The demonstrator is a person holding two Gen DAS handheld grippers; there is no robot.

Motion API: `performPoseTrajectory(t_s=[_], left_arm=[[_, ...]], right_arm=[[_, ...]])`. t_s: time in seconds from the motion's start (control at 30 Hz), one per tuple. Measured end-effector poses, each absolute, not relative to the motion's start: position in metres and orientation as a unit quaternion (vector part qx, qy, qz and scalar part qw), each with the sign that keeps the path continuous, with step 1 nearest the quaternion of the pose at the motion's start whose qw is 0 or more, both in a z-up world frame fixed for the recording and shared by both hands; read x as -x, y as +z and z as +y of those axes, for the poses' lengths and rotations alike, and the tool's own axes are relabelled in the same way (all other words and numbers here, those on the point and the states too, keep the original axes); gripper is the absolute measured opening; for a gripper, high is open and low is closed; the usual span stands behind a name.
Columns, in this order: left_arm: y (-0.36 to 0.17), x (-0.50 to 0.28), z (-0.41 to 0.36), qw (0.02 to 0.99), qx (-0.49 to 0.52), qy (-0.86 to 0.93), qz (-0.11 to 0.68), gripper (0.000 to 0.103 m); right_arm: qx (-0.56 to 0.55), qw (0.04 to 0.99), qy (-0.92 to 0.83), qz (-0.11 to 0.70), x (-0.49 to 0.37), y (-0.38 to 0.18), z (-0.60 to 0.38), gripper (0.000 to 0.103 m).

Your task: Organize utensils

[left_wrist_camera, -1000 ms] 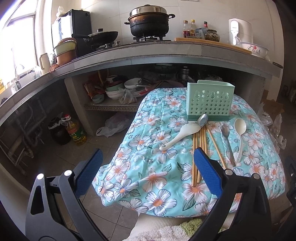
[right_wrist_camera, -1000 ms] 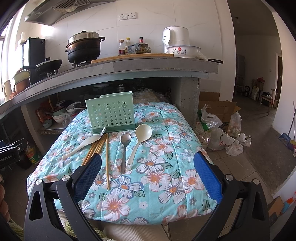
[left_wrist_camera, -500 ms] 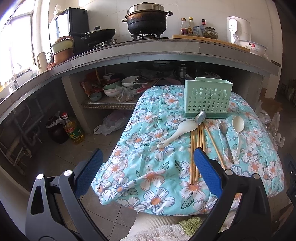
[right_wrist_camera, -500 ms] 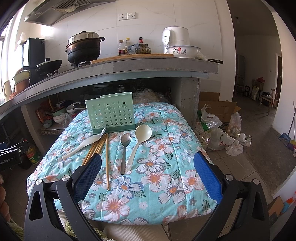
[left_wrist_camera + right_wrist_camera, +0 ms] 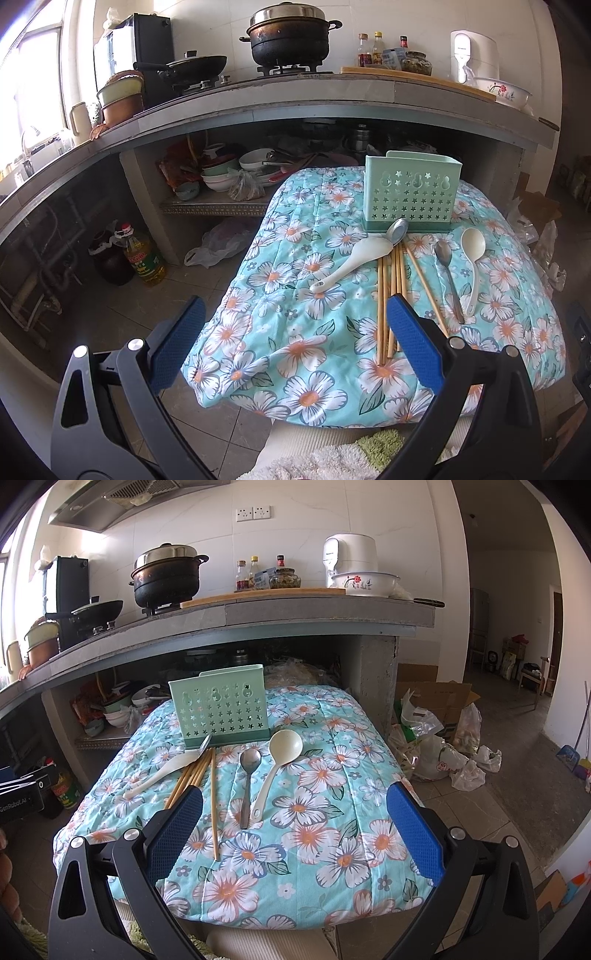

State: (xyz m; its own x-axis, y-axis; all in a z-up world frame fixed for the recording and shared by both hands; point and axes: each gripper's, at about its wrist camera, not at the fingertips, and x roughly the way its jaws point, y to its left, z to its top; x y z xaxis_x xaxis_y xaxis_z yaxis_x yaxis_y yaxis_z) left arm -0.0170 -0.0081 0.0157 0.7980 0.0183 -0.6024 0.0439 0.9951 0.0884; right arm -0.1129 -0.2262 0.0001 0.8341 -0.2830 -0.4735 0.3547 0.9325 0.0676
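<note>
A green perforated utensil holder (image 5: 412,190) (image 5: 219,705) stands at the far side of a floral-covered table (image 5: 295,295) (image 5: 332,775). In front of it lie a white rice paddle (image 5: 351,260) (image 5: 159,775), a metal spoon leaning on the holder's base (image 5: 397,230), several wooden chopsticks (image 5: 391,288) (image 5: 213,797), a second metal spoon (image 5: 448,277) (image 5: 248,779) and a cream ladle (image 5: 471,258) (image 5: 275,764). My left gripper (image 5: 291,343) is open and empty, near the table's front left. My right gripper (image 5: 295,827) is open and empty, above the front edge.
A stone counter (image 5: 258,620) behind the table holds a black pot (image 5: 166,578), a pan, bottles and a rice cooker (image 5: 349,559). Bowls sit on the shelf below (image 5: 236,173). An oil bottle (image 5: 142,258) stands on the floor left; bags and a box (image 5: 436,731) lie right.
The left gripper has drifted a little, shifting the table slightly in its view. The right view is nearly unchanged. Both grippers stay open.
</note>
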Motion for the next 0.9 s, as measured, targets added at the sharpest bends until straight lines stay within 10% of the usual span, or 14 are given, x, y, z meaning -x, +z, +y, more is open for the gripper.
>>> performPoseTrajectory(t_s=[0.9], left_arm=[[0.0127, 0.0155, -0.0086, 0.945, -0.05, -0.01, 0.324, 0.095]], right_arm=[[-0.077, 0.954, -0.166, 0.236, 0.112, 0.0003, -0.2267, 0.097]])
